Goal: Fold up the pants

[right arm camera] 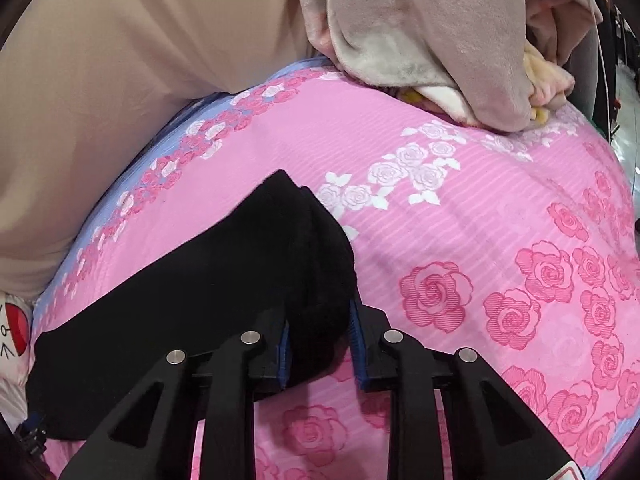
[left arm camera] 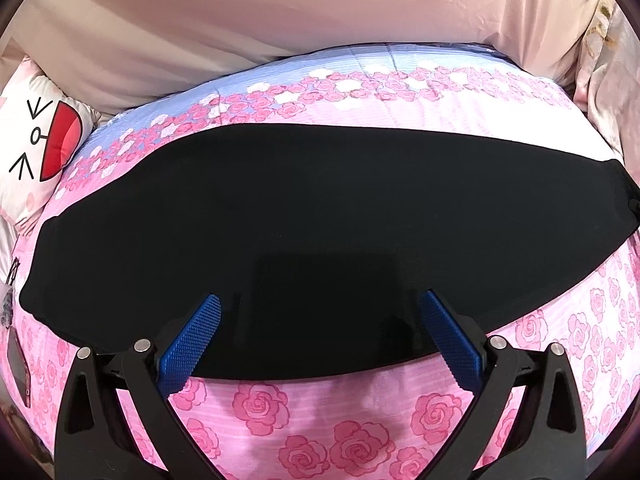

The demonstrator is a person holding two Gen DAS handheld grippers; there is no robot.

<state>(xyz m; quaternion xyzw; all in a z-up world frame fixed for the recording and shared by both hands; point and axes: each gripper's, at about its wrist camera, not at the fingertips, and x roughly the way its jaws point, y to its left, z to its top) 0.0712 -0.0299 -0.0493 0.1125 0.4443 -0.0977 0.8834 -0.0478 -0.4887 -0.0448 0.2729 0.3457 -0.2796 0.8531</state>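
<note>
A pair of black pants [left arm camera: 320, 216] is seen laid flat as one long band across a bed covered by a pink rose-print quilt [left arm camera: 360, 412], the legs apparently already doubled one over the other. At the far left edge of the bed a white cartoon-face pillow [left arm camera: 44, 136] is visible, and beige sheeting [left arm camera: 280, 20] is banked along the far edge. In the left wrist view, the left gripper [left arm camera: 320, 332] is held over the near edge of the pants at about mid-length, its jaws spread wide with the blue ribbed pads [left arm camera: 196, 340] on either side of the cloth, nothing clamped. In the right wrist view, the right gripper [right arm camera: 318, 344] is placed at the right end of the pants, where the fabric bunches up thickly; its jaws stand partly apart around that bunched end, though whether the cloth is actually pinched cannot be told. A heap of grey and cream fleece blankets [right arm camera: 440, 40] is piled at the far right corner. The step in hand is judged to be the crosswise fold: next, the right end would need to be firmly gripped, lifted and carried toward the left end. No containers are in view.
</note>
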